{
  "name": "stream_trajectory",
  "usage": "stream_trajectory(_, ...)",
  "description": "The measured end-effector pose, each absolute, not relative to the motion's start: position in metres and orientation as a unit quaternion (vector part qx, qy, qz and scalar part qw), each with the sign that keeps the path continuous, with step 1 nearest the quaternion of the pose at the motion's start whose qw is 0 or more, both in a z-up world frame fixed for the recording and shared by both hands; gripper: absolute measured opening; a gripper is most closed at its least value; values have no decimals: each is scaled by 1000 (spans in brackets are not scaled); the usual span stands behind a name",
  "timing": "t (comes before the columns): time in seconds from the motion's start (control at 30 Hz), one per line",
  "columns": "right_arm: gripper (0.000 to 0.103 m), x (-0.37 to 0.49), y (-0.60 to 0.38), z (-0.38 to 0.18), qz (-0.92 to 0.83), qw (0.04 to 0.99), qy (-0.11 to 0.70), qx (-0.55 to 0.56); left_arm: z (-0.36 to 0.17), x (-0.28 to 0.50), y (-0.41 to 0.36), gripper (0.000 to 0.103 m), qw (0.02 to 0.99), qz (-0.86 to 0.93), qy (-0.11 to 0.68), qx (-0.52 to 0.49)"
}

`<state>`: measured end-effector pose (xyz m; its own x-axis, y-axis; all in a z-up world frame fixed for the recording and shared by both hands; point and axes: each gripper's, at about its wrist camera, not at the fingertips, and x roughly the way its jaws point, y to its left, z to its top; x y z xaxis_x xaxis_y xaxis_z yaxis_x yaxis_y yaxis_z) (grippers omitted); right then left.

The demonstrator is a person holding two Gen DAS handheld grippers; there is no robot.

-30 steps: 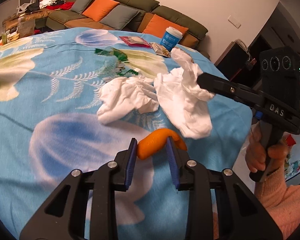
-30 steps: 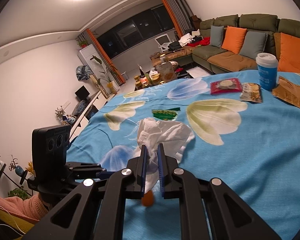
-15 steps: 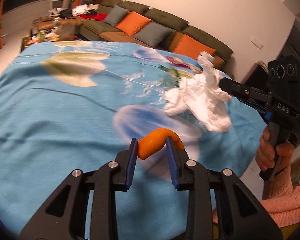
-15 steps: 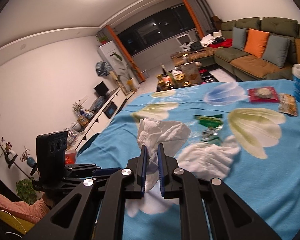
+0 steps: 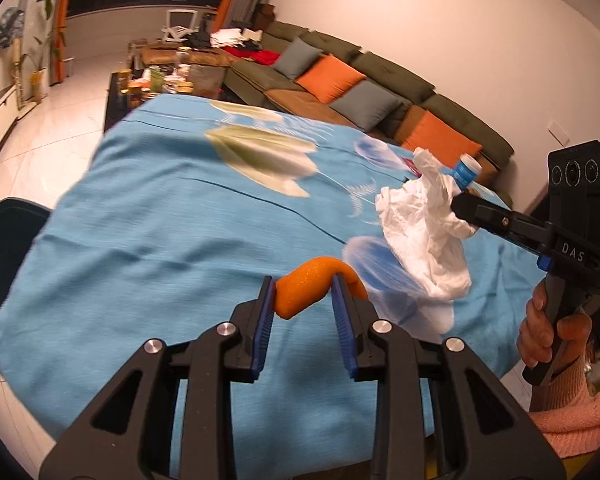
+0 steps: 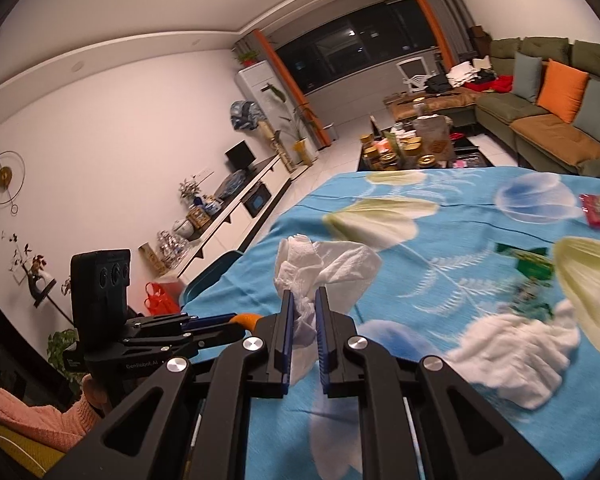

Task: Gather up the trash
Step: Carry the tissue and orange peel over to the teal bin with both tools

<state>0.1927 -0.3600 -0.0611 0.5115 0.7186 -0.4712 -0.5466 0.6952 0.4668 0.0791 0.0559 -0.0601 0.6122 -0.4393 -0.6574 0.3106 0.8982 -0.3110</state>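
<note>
Both tools loaded. Left tool (image 5: 302, 298) clenched partway on an orange peel (image 5: 312, 286), both blue pads pressing its sides, the curled end poking out past the right pad, held above the blue flowered cloth of the bench (image 5: 148, 240). Right tool (image 6: 302, 320) squeezed nearly fully closed on a crumpled white tissue (image 6: 320, 268), which bunches up over the fingertips and hangs below them, clear of the cloth. Second white tissue (image 6: 516, 344) lies on the bench to the right, green wrapper (image 6: 528, 264) just beyond it.
</note>
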Motion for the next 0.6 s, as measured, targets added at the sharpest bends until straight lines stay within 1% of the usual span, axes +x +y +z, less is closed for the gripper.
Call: stream_trajectory(0.6, 10, 221, -278, -56, 436, 827, 339, 104, -42, 62, 125, 29, 917, -130, 357, -123)
